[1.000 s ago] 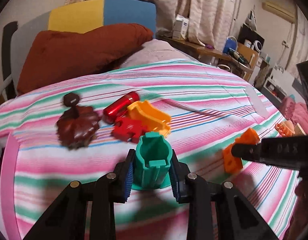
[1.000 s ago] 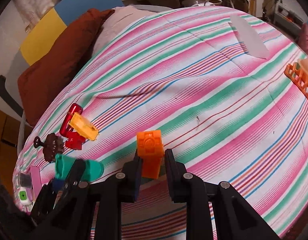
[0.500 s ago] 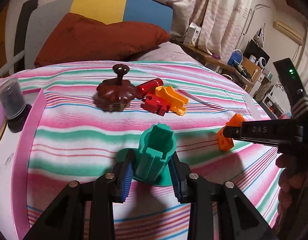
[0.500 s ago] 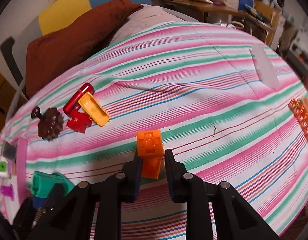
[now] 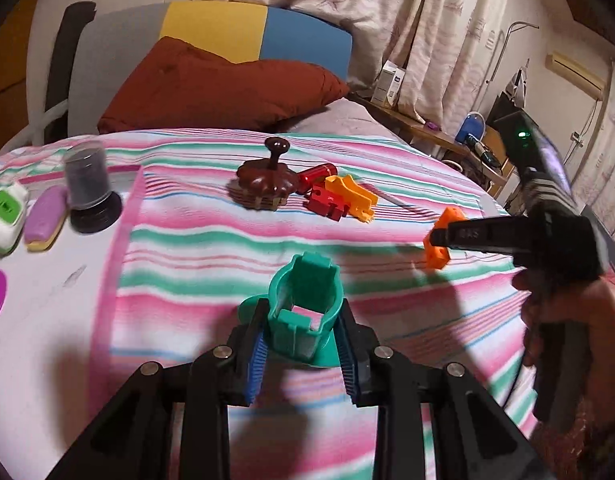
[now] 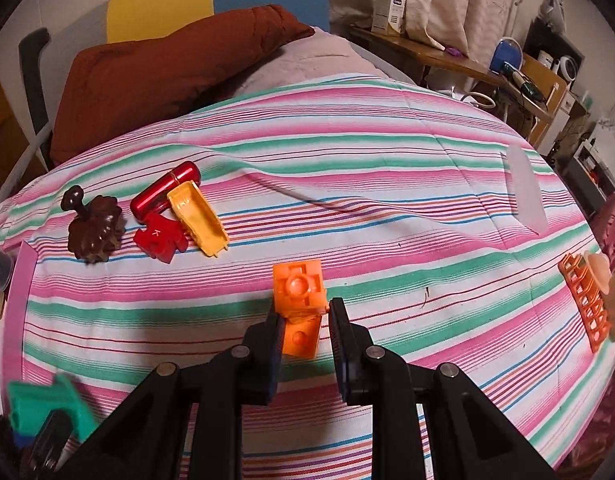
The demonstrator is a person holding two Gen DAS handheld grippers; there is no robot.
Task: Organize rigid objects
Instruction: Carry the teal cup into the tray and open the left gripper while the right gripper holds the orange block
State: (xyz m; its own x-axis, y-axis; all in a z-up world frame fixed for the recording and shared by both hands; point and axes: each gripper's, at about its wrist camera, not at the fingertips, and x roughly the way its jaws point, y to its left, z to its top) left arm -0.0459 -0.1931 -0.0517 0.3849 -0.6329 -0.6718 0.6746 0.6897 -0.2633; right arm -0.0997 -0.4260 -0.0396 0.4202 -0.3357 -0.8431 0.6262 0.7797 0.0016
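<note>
My left gripper point(image 5: 303, 309) is closing on a green plastic holder point(image 5: 307, 280), its blue pads pressing the sides, just above the striped bedcover. The right gripper point(image 6: 304, 312) is shut on an orange block point(image 6: 297, 284) held over the cover; the left wrist view shows that block point(image 5: 437, 256) at the right, with a hand on the handle. Farther back lie a brown flower-shaped piece with a knob point(image 6: 93, 228), a red cylinder point(image 6: 165, 194), a red puzzle piece point(image 6: 157, 236) and a yellow scoop point(image 6: 197, 218), close together.
At the left is a white board with a pink rim point(image 5: 123, 240) carrying a dark jar point(image 5: 87, 184), a purple block point(image 5: 47, 216) and a white-green item point(image 5: 5, 212). An orange grid piece point(image 6: 585, 304) lies at the right edge. A brown pillow point(image 5: 219, 88) is behind.
My left gripper has carried the green holder leftward, bringing the white board and its items into view. The right gripper has rolled and shifted a little, still holding the orange block.
</note>
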